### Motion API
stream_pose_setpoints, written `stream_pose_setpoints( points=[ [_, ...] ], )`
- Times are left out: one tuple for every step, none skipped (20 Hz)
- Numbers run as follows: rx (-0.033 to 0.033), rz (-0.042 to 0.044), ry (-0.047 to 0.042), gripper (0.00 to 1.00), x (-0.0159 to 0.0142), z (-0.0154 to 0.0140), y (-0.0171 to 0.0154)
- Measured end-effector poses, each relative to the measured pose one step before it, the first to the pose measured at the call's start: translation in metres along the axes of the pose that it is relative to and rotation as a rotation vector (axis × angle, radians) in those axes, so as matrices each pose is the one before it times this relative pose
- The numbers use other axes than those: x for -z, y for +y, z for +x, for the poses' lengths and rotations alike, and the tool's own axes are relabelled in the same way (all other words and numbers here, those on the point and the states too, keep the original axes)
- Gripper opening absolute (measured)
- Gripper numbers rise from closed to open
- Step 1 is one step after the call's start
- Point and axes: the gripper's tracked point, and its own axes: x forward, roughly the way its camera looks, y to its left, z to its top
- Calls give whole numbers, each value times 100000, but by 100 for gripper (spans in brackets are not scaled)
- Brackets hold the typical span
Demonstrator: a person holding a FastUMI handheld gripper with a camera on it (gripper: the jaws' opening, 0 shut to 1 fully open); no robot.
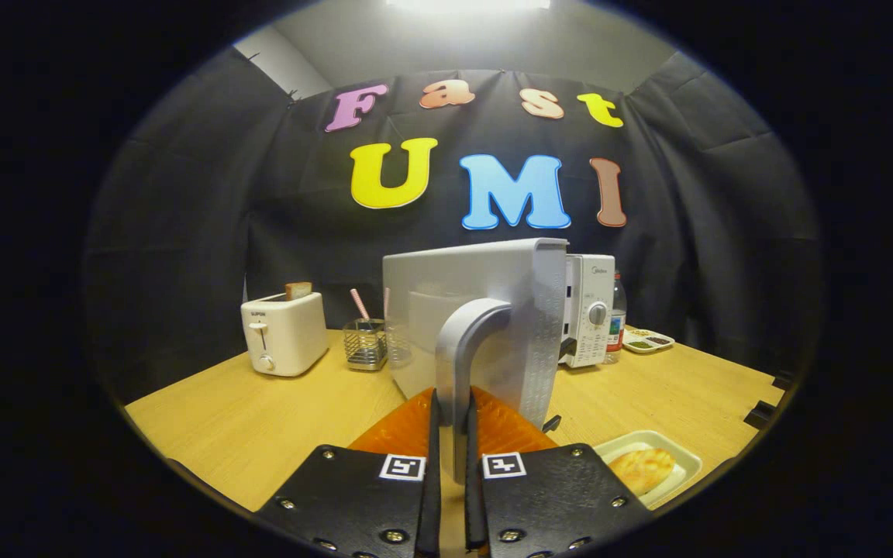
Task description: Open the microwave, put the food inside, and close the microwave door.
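Microwave [590, 314] is standing on the worktop [260, 418], its door [477, 310] swinging wide toward the claw [453, 457] — which is clamping the door handle [458, 364] to pull it. Food on a tray [644, 469] is waiting just before the microwave — within easy reach.

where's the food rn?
In the gripper view, the bun sits on its tray on the table, right of the gripper, which grips the door handle.

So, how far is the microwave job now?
The microwave door is swung open. The fingers are closed on its handle. The food lies on its plate on the table beside the fingers; it must go inside, then the door must be closed.
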Motion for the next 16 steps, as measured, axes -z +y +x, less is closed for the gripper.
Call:
stream_pose_setpoints(
  points=[
    [-2358, -776, -982, 13, 144, -417, 1441],
    [-1163, -653, -1074, 13, -37, -319, 1027],
    [113, -939, -956, 13, -20, -573, 699],
    [601, -1073, -1049, 12, -115, -534, 641],
    [-457, -1574, -2784, 12, -442, -678, 926],
    [-1532, -2568, -4613, 12, -919, -773, 1007],
    [-3296, -2754, -4945, 12, -1081, -384, 1269],
    [-2073, -2416, -3482, 12, -740, -386, 816],
    [-1384, -2056, -3231, 12, -571, -609, 169],
    [-1822, -480, -3185, 12, -661, -535, 212],
    [-1677, 168, -1367, 12, -249, -288, 313],
    [-2159, 294, 709, 12, 144, -120, 103],
    [-2584, 629, 2266, 12, 569, -168, 265],
    [-2598, 846, 2384, 12, 499, -161, 115],
    [-1985, 606, 1692, 12, 153, -359, -262],
    [-1585, 637, 847, 12, 150, -603, -457]
  ],
)
